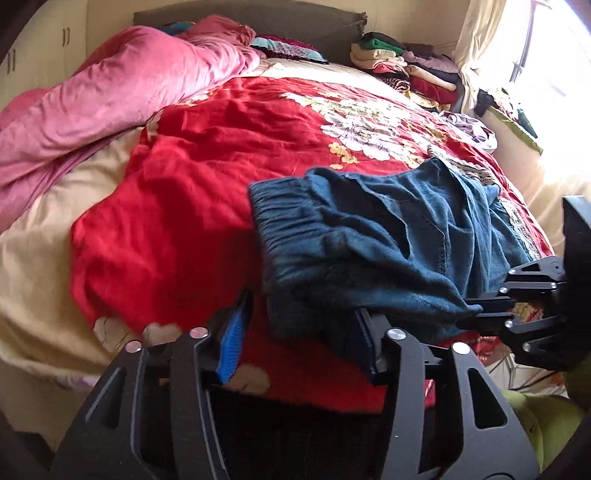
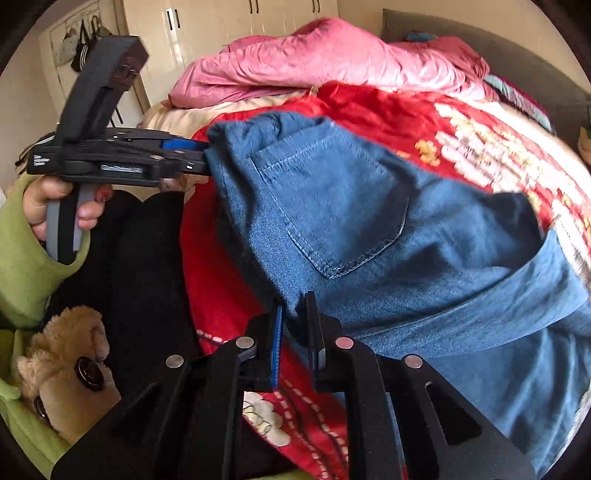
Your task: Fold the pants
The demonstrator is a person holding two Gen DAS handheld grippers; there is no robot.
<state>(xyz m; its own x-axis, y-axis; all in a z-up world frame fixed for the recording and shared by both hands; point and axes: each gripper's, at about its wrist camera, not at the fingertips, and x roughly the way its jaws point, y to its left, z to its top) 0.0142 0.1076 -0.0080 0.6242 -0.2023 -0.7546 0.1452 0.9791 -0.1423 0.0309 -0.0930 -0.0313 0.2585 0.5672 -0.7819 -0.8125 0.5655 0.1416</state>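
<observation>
Blue denim pants (image 1: 376, 243) hang bunched above the red floral bedspread (image 1: 207, 177), elastic waistband to the left. In the left wrist view my left gripper (image 1: 306, 332) has its jaws wide apart, with the cloth draped over the right finger. My right gripper (image 1: 476, 314) comes in from the right edge and is shut on the pants' lower edge. In the right wrist view the right gripper (image 2: 297, 325) pinches the pants (image 2: 369, 229) near a back pocket, and the left gripper (image 2: 201, 153) meets the waistband corner at upper left.
A pink duvet (image 1: 110, 96) lies along the bed's left and far side. Folded clothes (image 1: 406, 66) are stacked at the far right by the headboard. A window is at right. A wardrobe (image 2: 229, 22) stands behind. A plush toy (image 2: 70, 365) sits near my green sleeve.
</observation>
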